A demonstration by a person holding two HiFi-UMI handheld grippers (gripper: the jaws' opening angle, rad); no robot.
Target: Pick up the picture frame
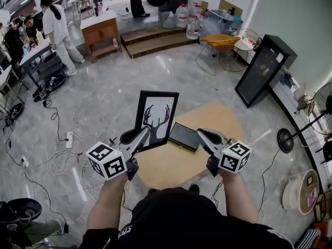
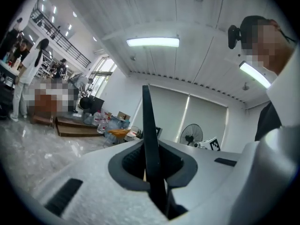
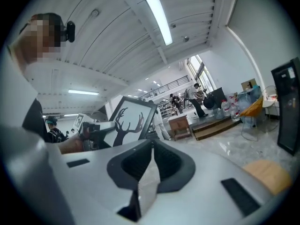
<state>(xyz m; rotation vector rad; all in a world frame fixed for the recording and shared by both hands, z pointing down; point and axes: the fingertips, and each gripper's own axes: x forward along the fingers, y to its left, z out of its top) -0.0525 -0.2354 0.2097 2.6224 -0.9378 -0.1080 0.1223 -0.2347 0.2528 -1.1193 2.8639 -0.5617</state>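
Two frames held by a round table (image 1: 179, 167)
The left gripper (image 1: 142, 135) clamps the upright antler picture frame (image 1: 157, 110), the right gripper (image 1: 201, 135) a dark frame (image 1: 184, 136); gripper views show only thin edges in near-closed jaws

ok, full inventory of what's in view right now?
antler picture frame: 1, black with white print, over table, in left jaws
dark panel: 1, black, right of frame, in right jaws
round table: 1, tan, below grippers
standing board: 1, black, far right
chair: 1, orange seat, top
water bottles: several, clear, top
cabinet: 1, brown, top left
left gripper: 1, grey, shut on frame's edge
right gripper: 1, grey, shut on panel
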